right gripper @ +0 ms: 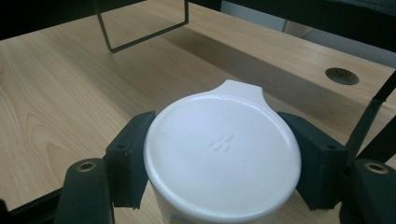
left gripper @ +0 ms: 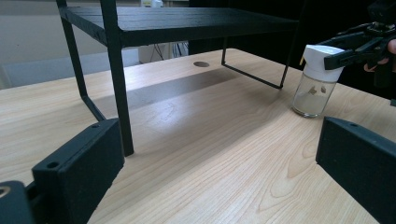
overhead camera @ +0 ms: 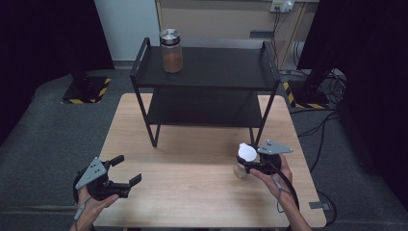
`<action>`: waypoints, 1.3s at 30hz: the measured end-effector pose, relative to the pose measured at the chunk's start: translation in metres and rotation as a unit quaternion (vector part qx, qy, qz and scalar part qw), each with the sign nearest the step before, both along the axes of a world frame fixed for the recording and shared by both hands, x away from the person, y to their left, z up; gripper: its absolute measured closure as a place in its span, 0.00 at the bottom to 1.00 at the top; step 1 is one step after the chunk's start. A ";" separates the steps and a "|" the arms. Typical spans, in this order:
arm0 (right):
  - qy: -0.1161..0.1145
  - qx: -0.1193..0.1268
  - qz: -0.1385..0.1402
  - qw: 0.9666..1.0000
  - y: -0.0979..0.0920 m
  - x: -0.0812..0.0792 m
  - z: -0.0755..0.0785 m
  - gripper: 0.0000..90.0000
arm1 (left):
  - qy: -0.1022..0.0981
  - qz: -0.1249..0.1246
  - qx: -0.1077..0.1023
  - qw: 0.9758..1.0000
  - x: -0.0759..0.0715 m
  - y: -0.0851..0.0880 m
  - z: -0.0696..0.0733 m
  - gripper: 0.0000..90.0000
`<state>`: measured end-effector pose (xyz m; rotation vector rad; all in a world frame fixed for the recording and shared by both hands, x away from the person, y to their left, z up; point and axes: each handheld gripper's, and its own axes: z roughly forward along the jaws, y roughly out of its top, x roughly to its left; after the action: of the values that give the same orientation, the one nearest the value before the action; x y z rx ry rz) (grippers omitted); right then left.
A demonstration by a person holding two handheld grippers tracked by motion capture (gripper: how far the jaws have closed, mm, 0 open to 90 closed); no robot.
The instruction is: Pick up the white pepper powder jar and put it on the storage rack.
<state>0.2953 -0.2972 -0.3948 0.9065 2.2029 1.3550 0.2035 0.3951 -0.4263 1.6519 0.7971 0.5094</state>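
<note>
On the wooden table stood a black shelf with a brown jar on top. Near the table's right edge, the right gripper squeezed the white cap of a small clear jar. Over the left front corner, the left gripper hung wide apart, holding nothing.

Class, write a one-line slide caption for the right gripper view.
Right tool shut on the white-lidded jar, standing on the wooden table near the black shelf's leg.
</note>
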 end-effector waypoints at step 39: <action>0.009 0.010 0.111 0.994 -0.022 0.043 0.155 0.35 | 0.011 -0.001 -0.005 1.000 0.001 0.000 0.000 0.00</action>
<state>0.3380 -0.3190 -0.2401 0.6976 2.3657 1.4739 0.2048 0.3956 -0.4267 1.6517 0.8130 0.4869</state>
